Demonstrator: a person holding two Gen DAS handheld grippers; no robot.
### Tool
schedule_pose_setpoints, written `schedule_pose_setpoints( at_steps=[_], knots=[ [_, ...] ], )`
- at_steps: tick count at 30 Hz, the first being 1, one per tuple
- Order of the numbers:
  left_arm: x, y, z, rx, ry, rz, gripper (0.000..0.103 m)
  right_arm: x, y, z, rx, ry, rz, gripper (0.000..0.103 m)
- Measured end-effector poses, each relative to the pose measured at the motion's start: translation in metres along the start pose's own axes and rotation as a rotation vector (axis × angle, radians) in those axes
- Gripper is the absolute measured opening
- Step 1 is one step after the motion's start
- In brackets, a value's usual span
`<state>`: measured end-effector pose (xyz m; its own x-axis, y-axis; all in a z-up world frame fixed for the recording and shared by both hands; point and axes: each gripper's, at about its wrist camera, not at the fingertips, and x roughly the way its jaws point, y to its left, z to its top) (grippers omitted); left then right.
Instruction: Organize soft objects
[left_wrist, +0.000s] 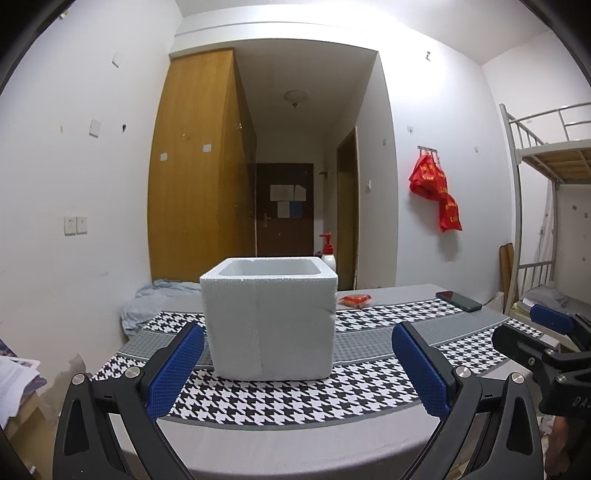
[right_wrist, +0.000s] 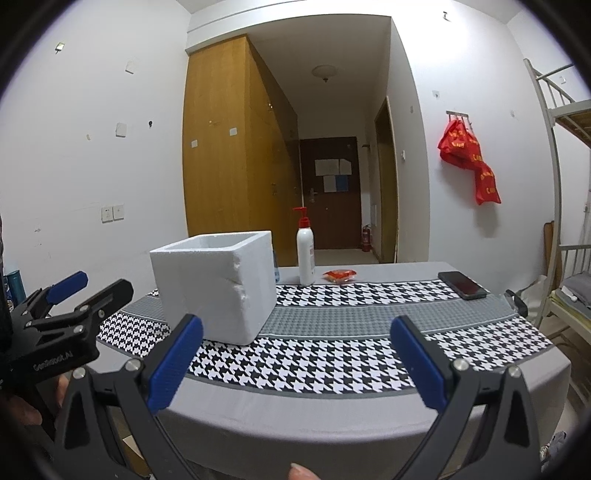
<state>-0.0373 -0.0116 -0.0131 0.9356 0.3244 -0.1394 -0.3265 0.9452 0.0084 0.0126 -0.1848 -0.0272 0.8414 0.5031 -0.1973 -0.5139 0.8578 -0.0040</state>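
Note:
A white foam box (left_wrist: 269, 321) (right_wrist: 216, 286), open at the top, stands on the table's houndstooth runner (left_wrist: 295, 395) (right_wrist: 314, 362). Its inside is hidden from both cameras. A small red packet (left_wrist: 355, 300) (right_wrist: 340, 275) lies behind it toward the far edge. My left gripper (left_wrist: 297, 373) is open just in front of the box, with nothing between its blue pads. My right gripper (right_wrist: 295, 363) is open too, to the right of the box and empty. Each wrist view catches the other gripper at its edge, the right one (left_wrist: 546, 332) and the left one (right_wrist: 70, 295).
A white pump bottle with a red top (right_wrist: 305, 254) stands behind the box. A black phone (right_wrist: 461, 285) (left_wrist: 458, 300) lies at the far right of the table. A bunk bed frame (left_wrist: 535, 184) rises on the right; papers (left_wrist: 14, 376) lie low on the left.

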Motion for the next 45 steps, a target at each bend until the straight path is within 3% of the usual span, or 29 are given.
schedule_pose_setpoints(
  at_steps=[15, 45],
  knots=[
    [-0.032, 0.003, 0.001, 0.015, -0.031, 0.011, 0.102, -0.029, 0.012, -0.002, -0.020, -0.031, -0.006, 0.103],
    [-0.026, 0.002, -0.007, 0.021, 0.007, 0.007, 0.102, -0.024, 0.011, -0.008, -0.023, -0.007, -0.008, 0.103]
  ],
)
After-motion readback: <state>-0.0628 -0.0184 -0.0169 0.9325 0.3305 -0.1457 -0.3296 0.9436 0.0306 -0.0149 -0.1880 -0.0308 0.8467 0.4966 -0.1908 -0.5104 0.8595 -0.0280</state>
